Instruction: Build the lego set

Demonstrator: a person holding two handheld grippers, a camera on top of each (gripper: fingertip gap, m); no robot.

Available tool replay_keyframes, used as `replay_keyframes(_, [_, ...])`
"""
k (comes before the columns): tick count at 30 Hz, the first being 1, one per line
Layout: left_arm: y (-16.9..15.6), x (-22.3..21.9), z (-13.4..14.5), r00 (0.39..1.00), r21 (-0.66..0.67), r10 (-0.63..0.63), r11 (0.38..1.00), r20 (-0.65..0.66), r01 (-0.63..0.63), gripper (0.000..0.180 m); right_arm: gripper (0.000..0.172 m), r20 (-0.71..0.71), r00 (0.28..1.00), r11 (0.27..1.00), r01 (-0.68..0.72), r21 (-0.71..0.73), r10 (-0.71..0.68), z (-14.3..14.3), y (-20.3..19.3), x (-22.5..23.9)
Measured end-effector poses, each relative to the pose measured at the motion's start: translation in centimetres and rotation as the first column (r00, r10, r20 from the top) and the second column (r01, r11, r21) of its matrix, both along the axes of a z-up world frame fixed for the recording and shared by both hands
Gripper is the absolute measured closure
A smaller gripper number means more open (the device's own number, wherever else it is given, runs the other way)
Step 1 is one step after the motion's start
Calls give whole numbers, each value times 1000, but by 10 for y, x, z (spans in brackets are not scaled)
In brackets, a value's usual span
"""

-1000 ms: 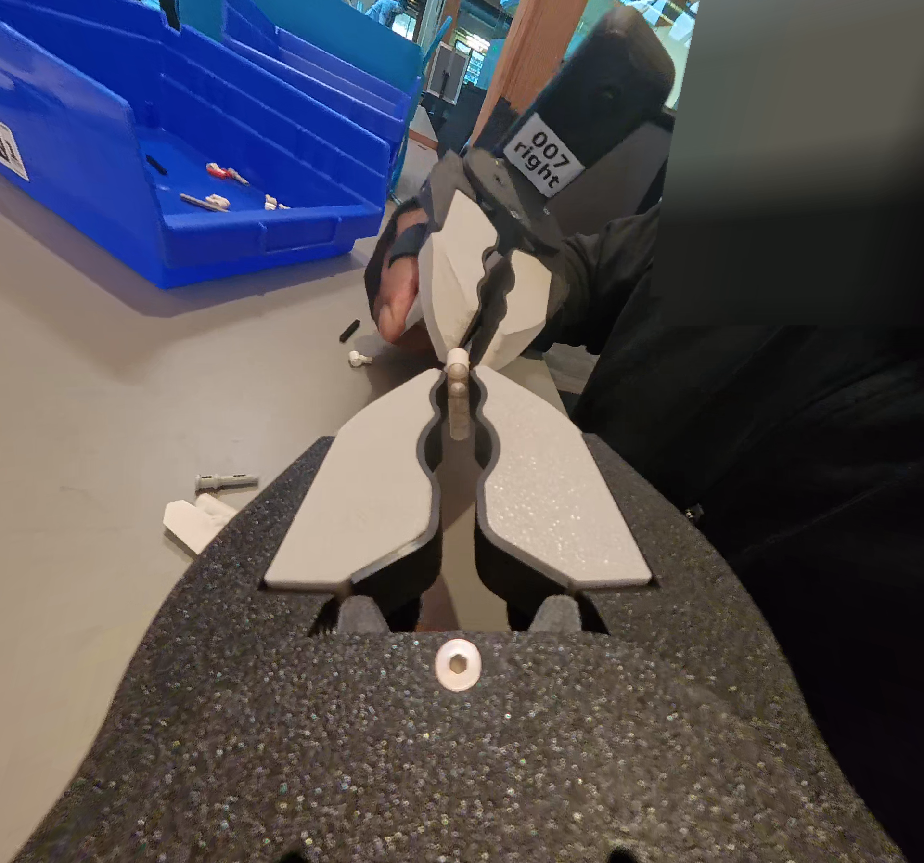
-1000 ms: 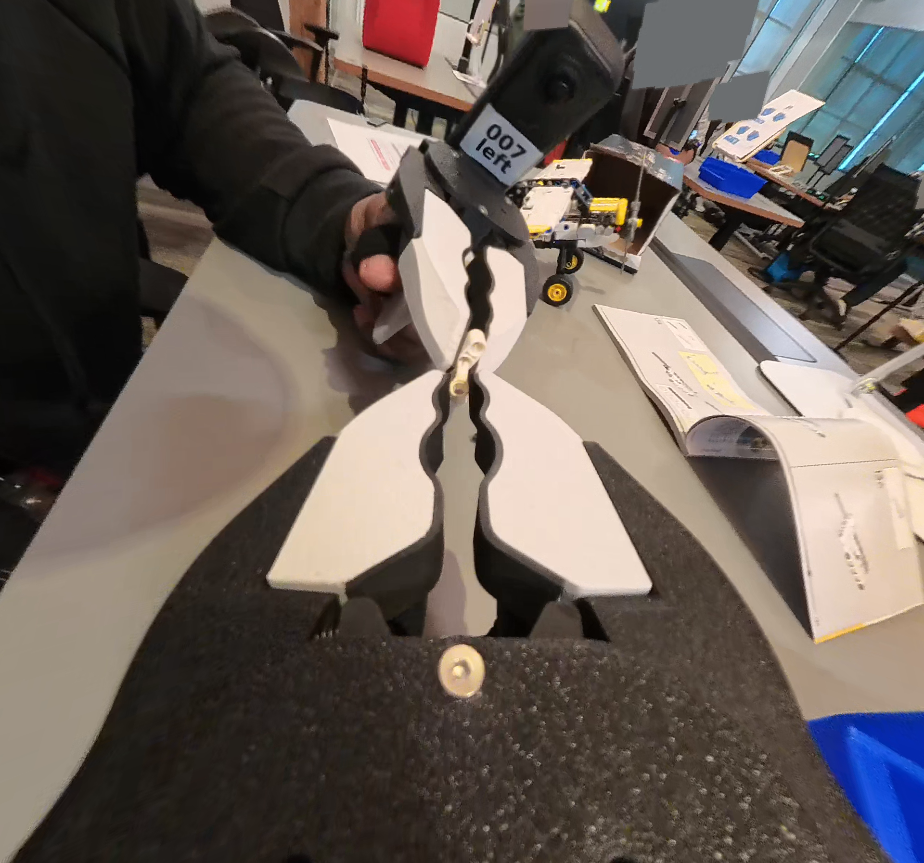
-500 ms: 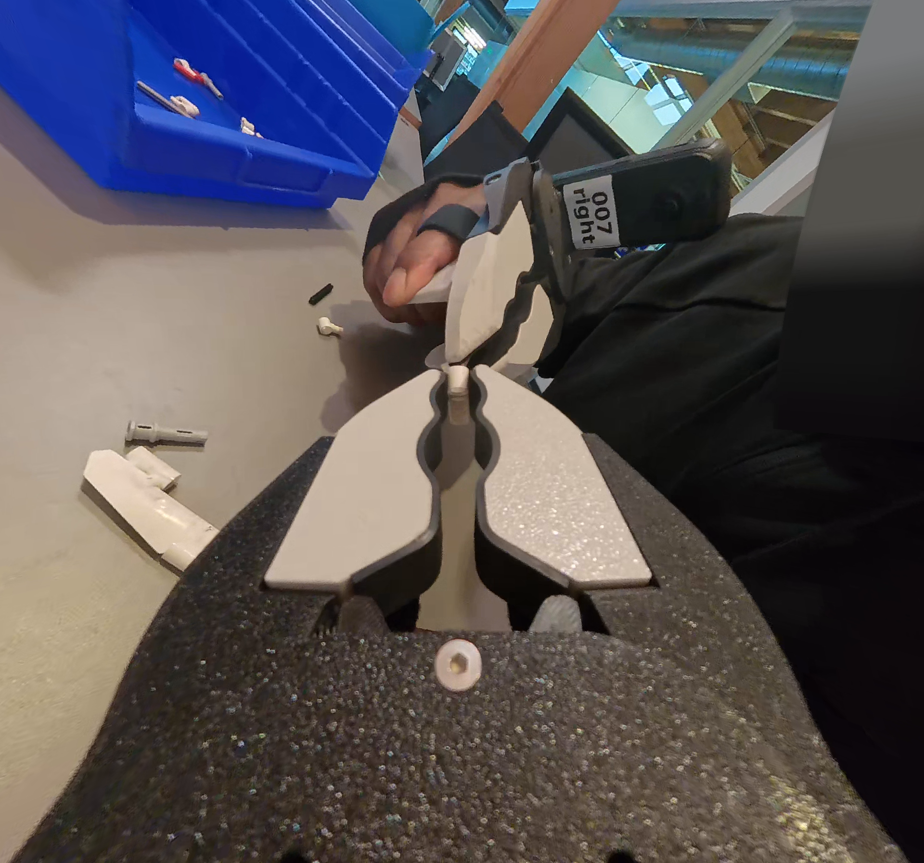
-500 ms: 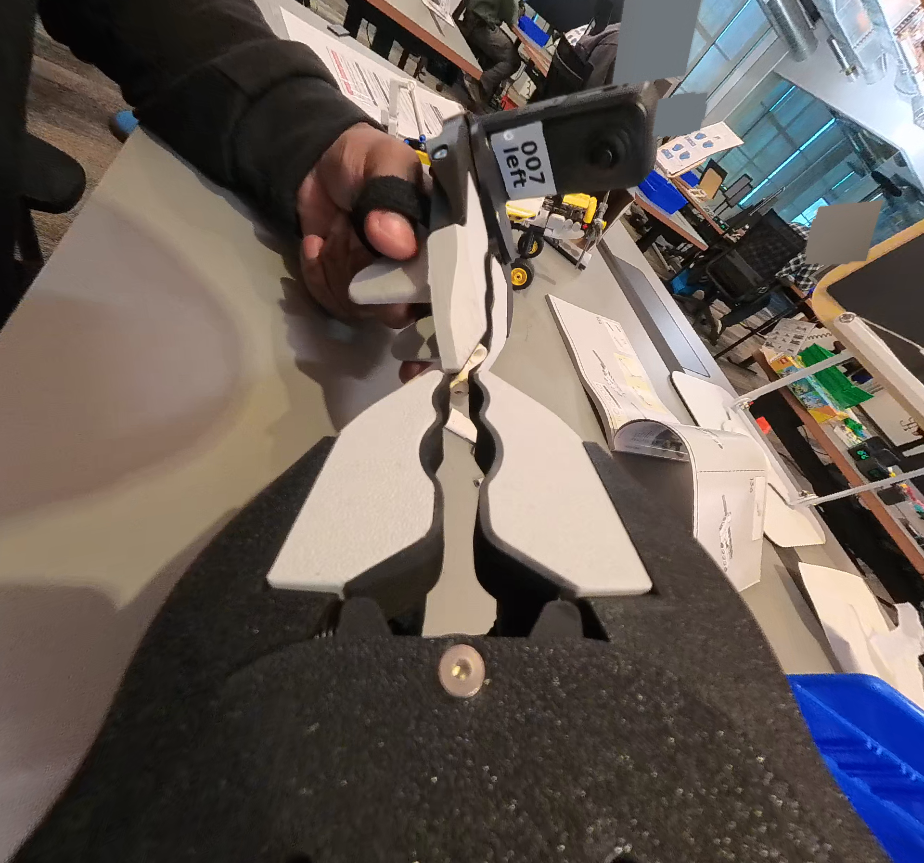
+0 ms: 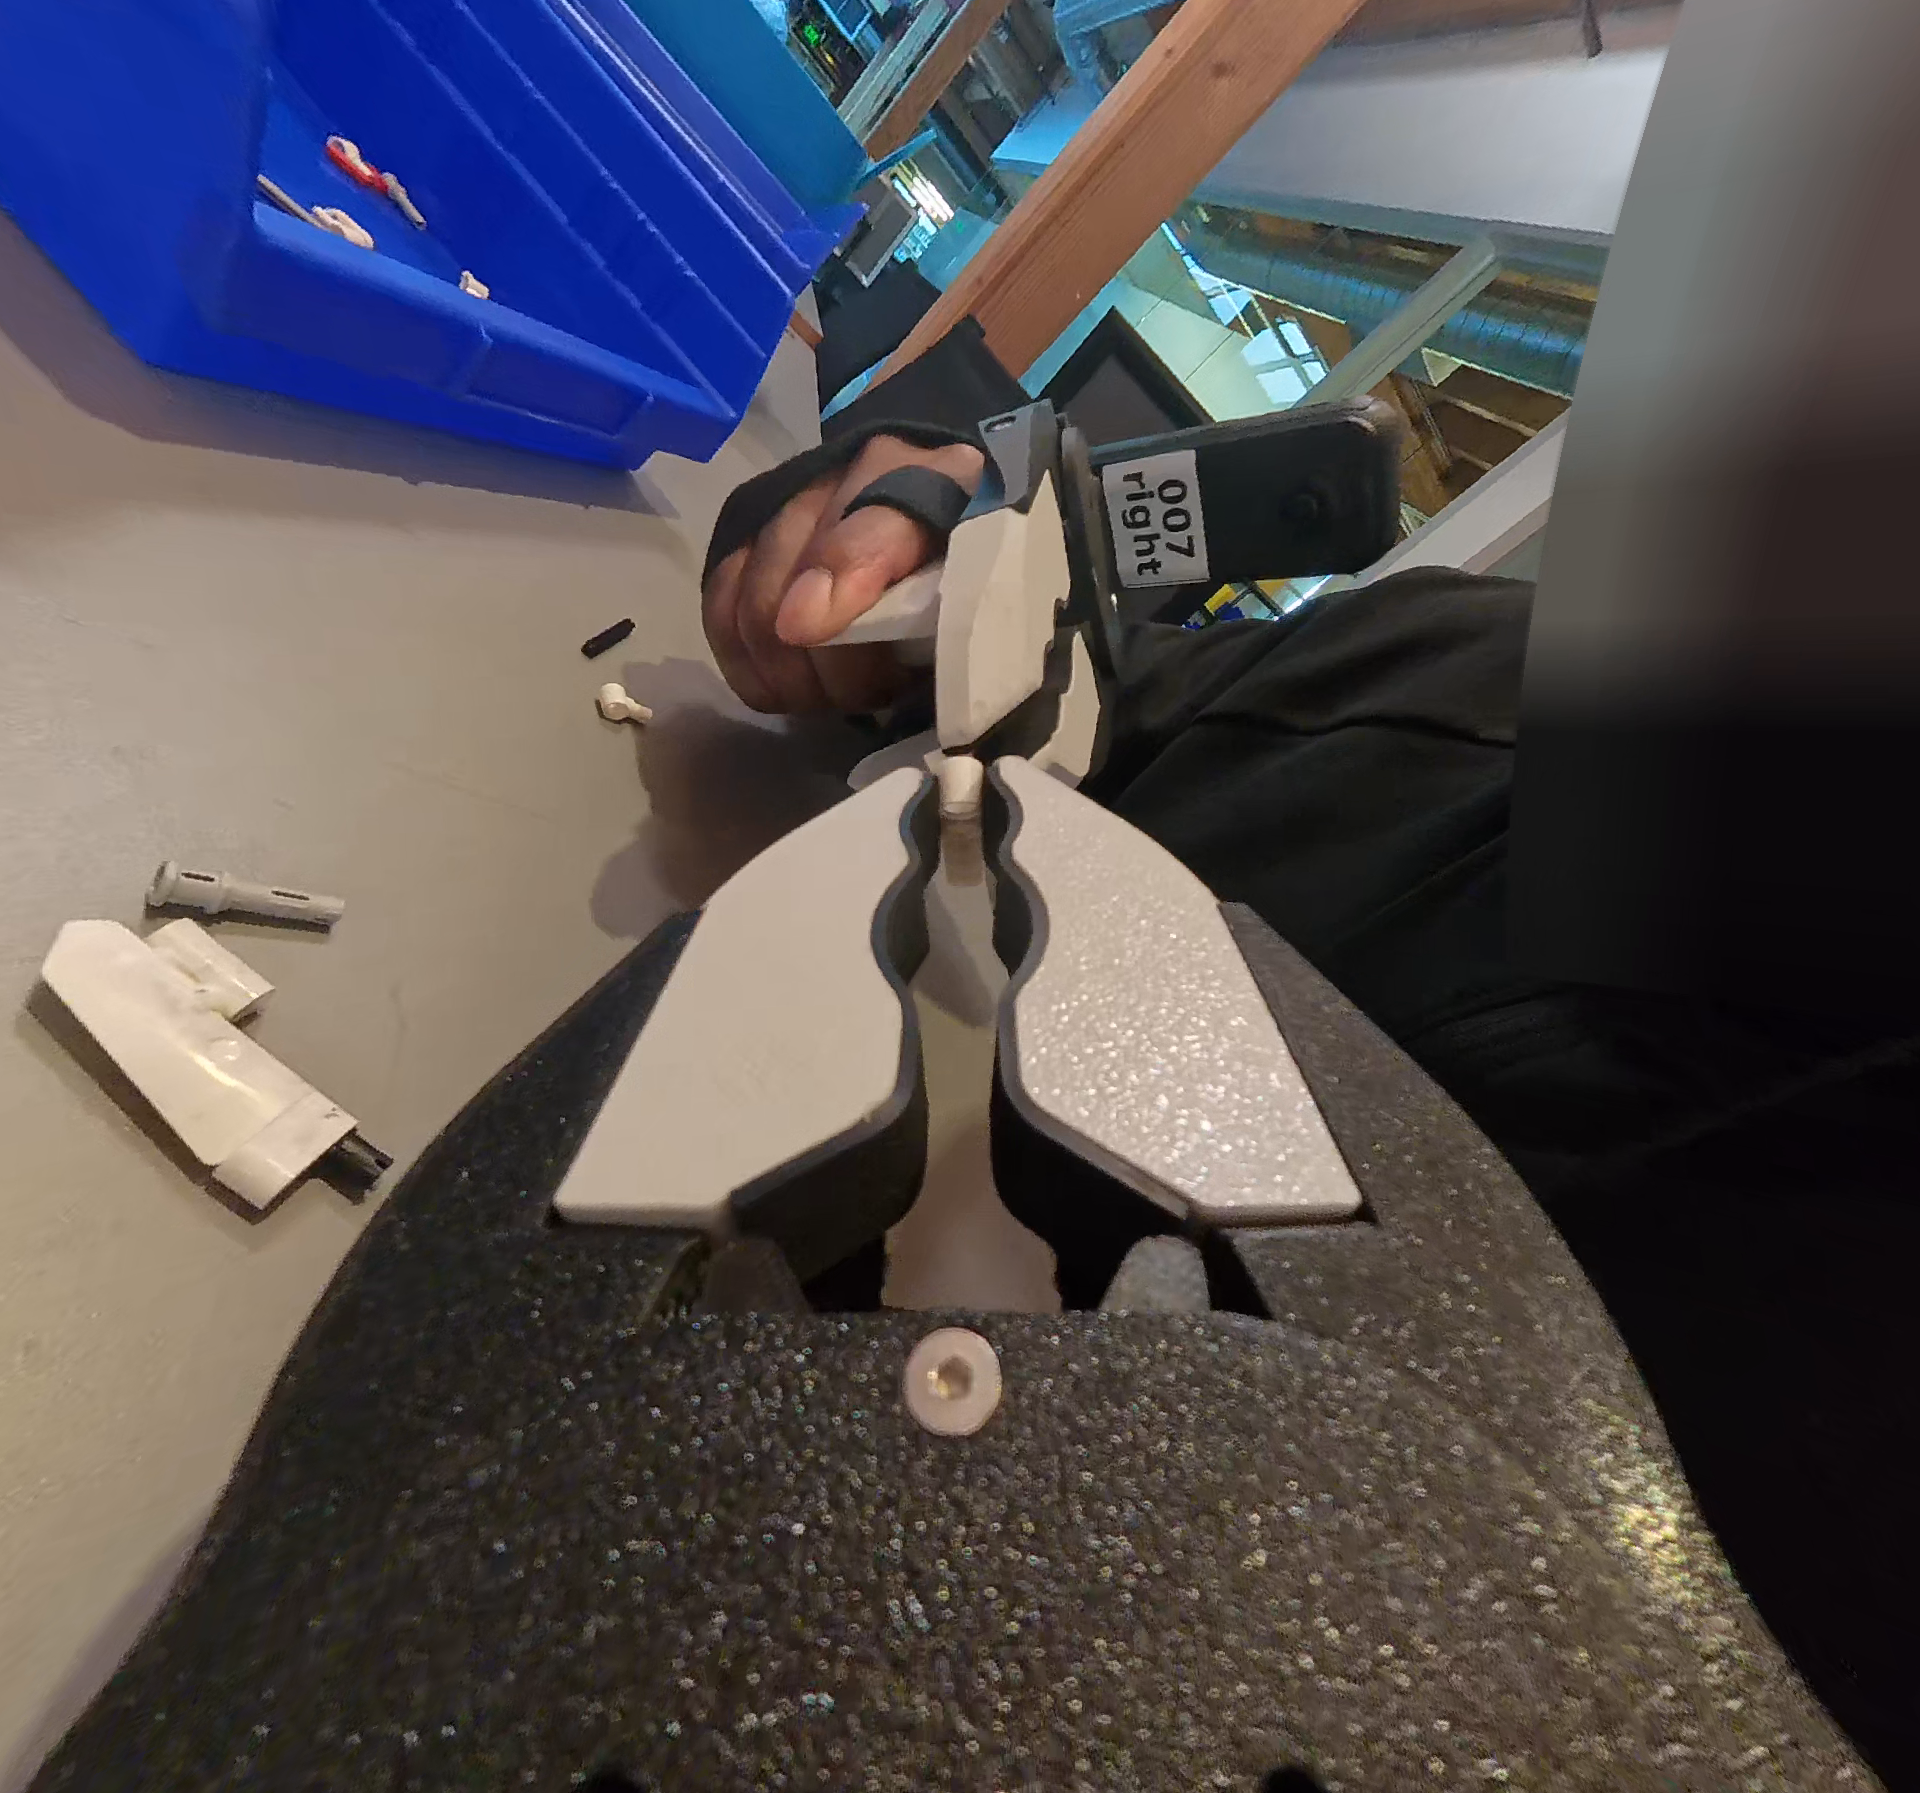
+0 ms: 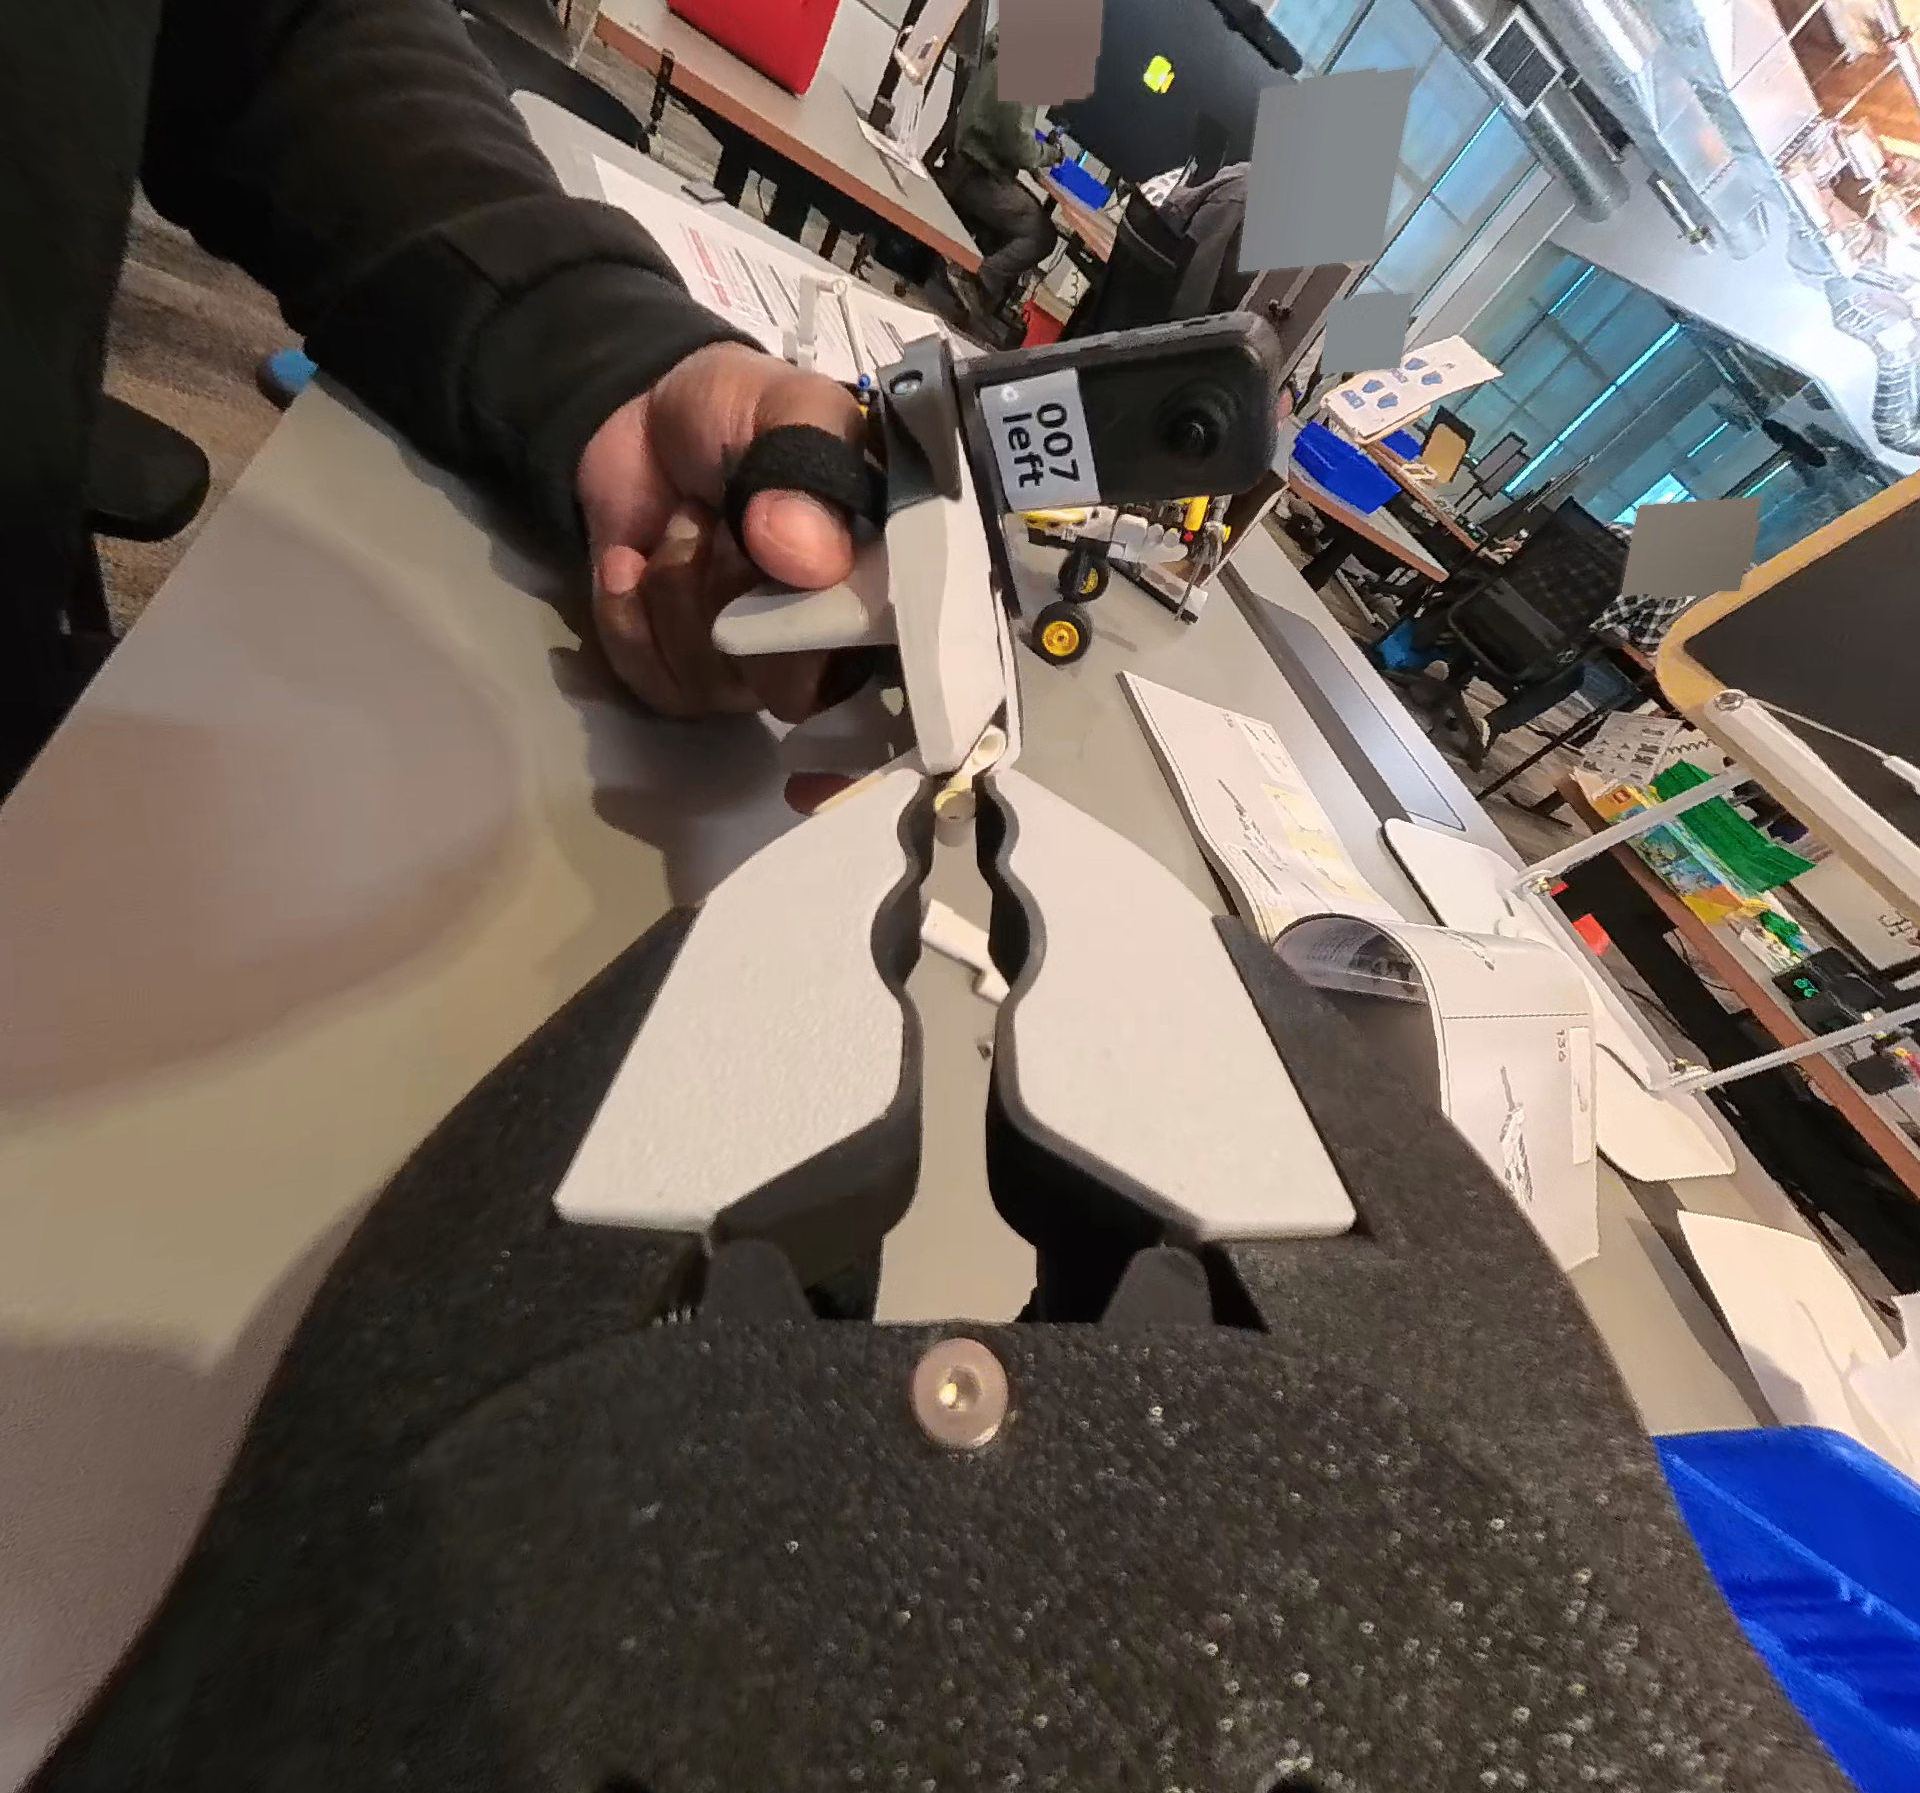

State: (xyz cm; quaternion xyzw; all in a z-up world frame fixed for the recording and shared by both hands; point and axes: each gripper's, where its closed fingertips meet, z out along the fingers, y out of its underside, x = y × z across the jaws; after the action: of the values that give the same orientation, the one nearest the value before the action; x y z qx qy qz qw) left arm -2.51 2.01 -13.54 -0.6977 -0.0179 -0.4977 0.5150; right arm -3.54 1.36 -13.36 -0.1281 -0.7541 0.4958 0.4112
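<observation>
Both hand-held grippers have rolled sideways since a second ago; our left hand-held gripper (image 5: 958, 787) clamps a white pin (image 5: 958, 785), the right one (image 6: 956, 808) a pale peg (image 6: 954, 808), tips meeting above the surface (image 5: 312, 704).

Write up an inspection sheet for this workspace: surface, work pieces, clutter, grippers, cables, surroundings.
Surface: grey table, mostly bare.
Work pieces: small white peg in the left gripper; pale peg piece in the right gripper; tips meet.
Clutter: grey pin, white flat part, small white connector, black bit, open booklet.
Grippers: both shut on their pegs, hand-held.
Cables: nothing seen.
Surroundings: blue bins, wheeled brick model, office desks.
</observation>
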Motion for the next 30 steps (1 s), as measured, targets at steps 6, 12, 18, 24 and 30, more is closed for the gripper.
replay_keyframes(6, [-2,3,3,1000,27,-19,999,7,19,173,164,8,1000,999,-7,-44,7,2,-1,0])
replay_keyframes(12, [-3,4,4,1000,33,-27,999,7,26,173,165,52,998,995,-26,-99,31,3,-1,1])
replay_keyframes(18, [0,2,-3,998,7,-3,1000,-63,3,173,165,83,997,1000,-1,-15,2,-6,2,0])
replay_keyframes(24, [4,-1,-11,990,-30,33,999,-138,-38,173,165,113,993,996,26,85,-36,-16,6,-2])
replay_keyframes(30, [6,-3,-17,992,-89,48,994,-119,-59,173,165,110,992,992,46,118,-59,-20,7,-3])
